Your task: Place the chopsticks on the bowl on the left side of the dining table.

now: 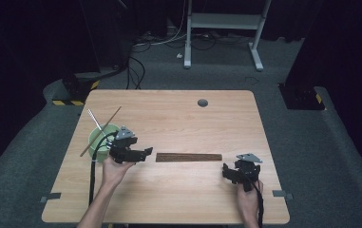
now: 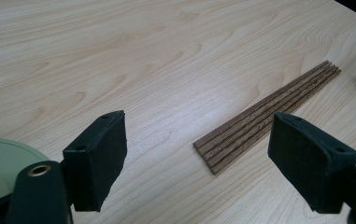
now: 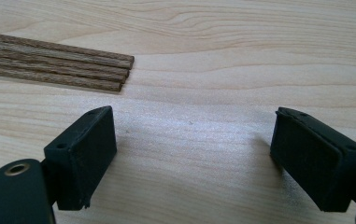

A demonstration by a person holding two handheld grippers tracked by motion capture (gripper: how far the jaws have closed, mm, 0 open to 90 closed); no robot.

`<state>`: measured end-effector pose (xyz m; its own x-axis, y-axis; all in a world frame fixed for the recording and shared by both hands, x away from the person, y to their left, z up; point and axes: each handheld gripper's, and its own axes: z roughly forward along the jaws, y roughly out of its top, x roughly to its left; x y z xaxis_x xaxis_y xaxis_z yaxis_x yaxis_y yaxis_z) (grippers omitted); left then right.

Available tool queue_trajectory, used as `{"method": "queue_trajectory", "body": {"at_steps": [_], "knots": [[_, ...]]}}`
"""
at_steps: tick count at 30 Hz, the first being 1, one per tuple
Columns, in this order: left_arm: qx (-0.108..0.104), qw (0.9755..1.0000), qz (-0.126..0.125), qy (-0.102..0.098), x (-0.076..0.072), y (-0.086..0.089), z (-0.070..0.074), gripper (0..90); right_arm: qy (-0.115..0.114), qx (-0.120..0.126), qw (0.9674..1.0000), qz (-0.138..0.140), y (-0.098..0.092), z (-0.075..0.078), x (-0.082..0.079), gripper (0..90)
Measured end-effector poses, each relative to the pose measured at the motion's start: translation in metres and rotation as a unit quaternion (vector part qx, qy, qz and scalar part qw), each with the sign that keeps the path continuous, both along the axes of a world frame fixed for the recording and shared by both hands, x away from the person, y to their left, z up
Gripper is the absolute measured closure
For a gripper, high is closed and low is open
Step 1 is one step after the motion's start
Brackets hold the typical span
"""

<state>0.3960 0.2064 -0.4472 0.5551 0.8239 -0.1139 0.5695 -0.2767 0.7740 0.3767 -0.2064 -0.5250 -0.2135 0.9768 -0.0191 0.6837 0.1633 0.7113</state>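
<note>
Several dark brown chopsticks (image 1: 188, 157) side-by-side

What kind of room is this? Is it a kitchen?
Probably not a kitchen; it looks like a lab or recording studio. Dark curtains hang around one wooden table, cables trail over grey carpet, and a white metal stand is at the back.

From overhead we look forward and down on the table (image 1: 178, 118) — both gripper views skim it close, sharing the dark slats (image 2: 269, 114).
</note>
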Motion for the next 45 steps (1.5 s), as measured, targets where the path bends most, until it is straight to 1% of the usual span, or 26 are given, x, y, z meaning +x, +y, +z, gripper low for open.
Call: {"method": "queue_trajectory", "body": {"at_steps": [2, 6, 10, 18, 21, 25, 27, 31, 34, 35, 37, 40, 45], "knots": [[0.000, 1.0000, -0.002, 0.001, 0.000, -0.003, -0.001, 19.7, 0.000, 0.000, 1.0000, 0.000, 0.000, 0.000, 0.000, 13.9], [-0.011, 0.9999, -0.006, -0.001, 0.001, -0.007, 0.000, 19.9, 0.000, 0.000, 1.0000, 0.000, 0.000, 0.000, 0.000, 13.9], [-0.017, 0.9998, -0.012, -0.002, 0.002, -0.014, -0.001, 20.1, 0.000, 0.000, 1.0000, 0.000, 0.000, 0.000, 0.000, 13.9], [-0.015, 0.9994, -0.031, 0.006, 0.006, -0.031, -0.007, 20.7, 0.000, 0.000, 1.0000, 0.000, 0.000, 0.000, 0.000, 13.9], [-0.016, 0.9992, -0.038, 0.006, 0.007, -0.037, -0.007, 21.5, 0.000, 0.000, 1.0000, 0.000, 0.000, 0.000, 0.000, 13.9], [-0.013, 0.9988, -0.045, 0.010, 0.009, -0.044, -0.010, 22.0, 0.000, 0.000, 1.0000, 0.000, 0.000, 0.000, 0.000, 13.9], [-0.015, 0.9986, -0.049, 0.016, 0.011, -0.048, -0.012, 22.0, 0.000, 0.000, 1.0000, 0.000, 0.000, 0.000, 0.000, 13.9], [-0.027, 0.9977, -0.058, 0.025, 0.016, -0.056, -0.014, 21.5, 0.000, 0.000, 1.0000, 0.000, 0.000, 0.000, 0.000, 13.9], [-0.019, 0.9973, -0.063, 0.031, 0.020, -0.063, -0.018, 21.5, 0.000, 0.000, 1.0000, 0.000, 0.000, 0.000, 0.000, 13.8], [-0.019, 0.9972, -0.064, 0.034, 0.021, -0.066, -0.019, 21.5, 0.000, 0.000, 1.0000, 0.000, 0.000, 0.000, 0.000, 13.9], [-0.015, 0.9970, -0.068, 0.034, 0.022, -0.070, -0.020, 21.5, 0.000, 0.000, 1.0000, 0.000, 0.000, 0.000, 0.000, 13.9], [-0.002, 0.9970, -0.071, 0.032, 0.024, -0.076, -0.021, 21.5, 0.000, 0.000, 1.0000, 0.000, 0.000, 0.000, 0.000, 13.9], [0.004, 0.9964, -0.077, 0.036, 0.030, -0.086, -0.024, 20.5, 0.000, 0.000, 1.0000, 0.000, 0.000, 0.000, 0.000, 13.9]]}}
